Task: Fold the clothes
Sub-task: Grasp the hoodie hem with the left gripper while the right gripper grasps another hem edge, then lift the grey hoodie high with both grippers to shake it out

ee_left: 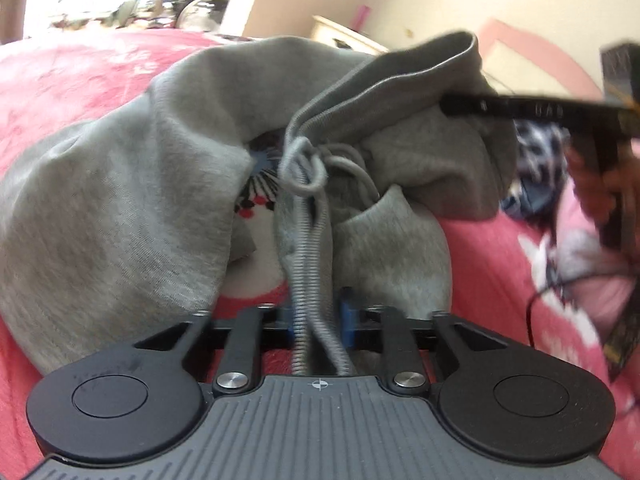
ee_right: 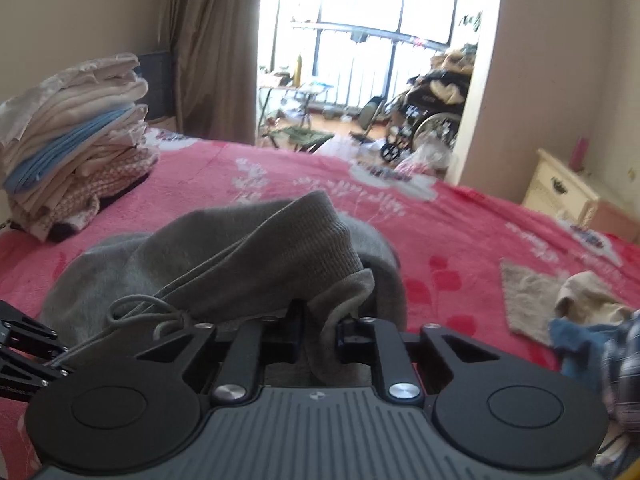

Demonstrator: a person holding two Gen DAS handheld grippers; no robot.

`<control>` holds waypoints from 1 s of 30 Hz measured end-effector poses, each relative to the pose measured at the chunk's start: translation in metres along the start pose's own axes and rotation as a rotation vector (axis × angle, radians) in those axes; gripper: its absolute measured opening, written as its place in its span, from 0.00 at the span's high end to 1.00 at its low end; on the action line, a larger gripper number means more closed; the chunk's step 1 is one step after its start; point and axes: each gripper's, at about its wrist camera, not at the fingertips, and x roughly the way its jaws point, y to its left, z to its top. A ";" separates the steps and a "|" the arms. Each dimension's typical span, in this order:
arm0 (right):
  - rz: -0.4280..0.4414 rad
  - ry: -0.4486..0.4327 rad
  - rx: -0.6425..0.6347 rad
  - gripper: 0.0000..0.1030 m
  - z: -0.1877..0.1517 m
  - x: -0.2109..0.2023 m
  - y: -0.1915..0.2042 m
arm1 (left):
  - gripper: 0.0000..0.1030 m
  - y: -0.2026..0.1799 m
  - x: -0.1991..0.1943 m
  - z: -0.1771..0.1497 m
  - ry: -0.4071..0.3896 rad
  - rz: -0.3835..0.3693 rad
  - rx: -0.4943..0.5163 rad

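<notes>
Bedspread [ee_right: 280, 176], pink-red with a white flower print, spread beneath and beyond both grippers. Far ahead of the right gripper [ee_right: 318, 338], a bright window [ee_right: 372, 20] with a wheelchair [ee_right: 424, 120] below it; ahead to its left, a stack of folded laundry [ee_right: 76, 140] in cream, blue and knit pink; ahead to its right, a cream nightstand [ee_right: 560, 192]. Just right of that gripper, a loose heap of unfolded clothes [ee_right: 580, 312], beige, blue and plaid.

Grey sweatpants [ee_left: 120, 200], bunched and lifted off the bedspread, directly in front of both grippers and stretched between them. Ribbed waistband pinched flat between the left gripper [ee_left: 318, 320] fingers, clamped tight on the fabric, with the knotted drawstring [ee_left: 308, 168] just beyond the tips. Another part of the waistband edge clamped by the right gripper, jaws closed on the cloth, a fold hanging down between them. Seen from the left wrist view, 1 dark finger of the right gripper reaching in from the right onto the upper hem. A patterned white, red and black cloth [ee_left: 260, 200], peeking out from inside the grey folds, ahead-left of the left gripper.
</notes>
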 end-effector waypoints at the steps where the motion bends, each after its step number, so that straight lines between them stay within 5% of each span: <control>1: -0.023 -0.027 -0.001 0.90 0.003 -0.010 0.002 | 0.89 -0.002 -0.005 0.002 -0.012 0.014 -0.009; 8: -0.151 -0.278 0.080 0.91 0.041 -0.098 -0.002 | 0.90 -0.026 -0.110 0.050 -0.241 -0.024 -0.049; 14: -0.249 -0.507 0.092 0.92 0.128 -0.155 -0.036 | 0.90 -0.078 -0.222 0.158 -0.446 -0.130 0.052; 23: -0.495 -0.803 0.132 0.93 0.321 -0.289 -0.157 | 0.90 -0.255 -0.291 0.339 -0.642 -0.295 0.254; 30: -0.573 -0.997 0.038 0.93 0.430 -0.398 -0.178 | 0.90 -0.378 -0.350 0.375 -0.864 -0.490 0.360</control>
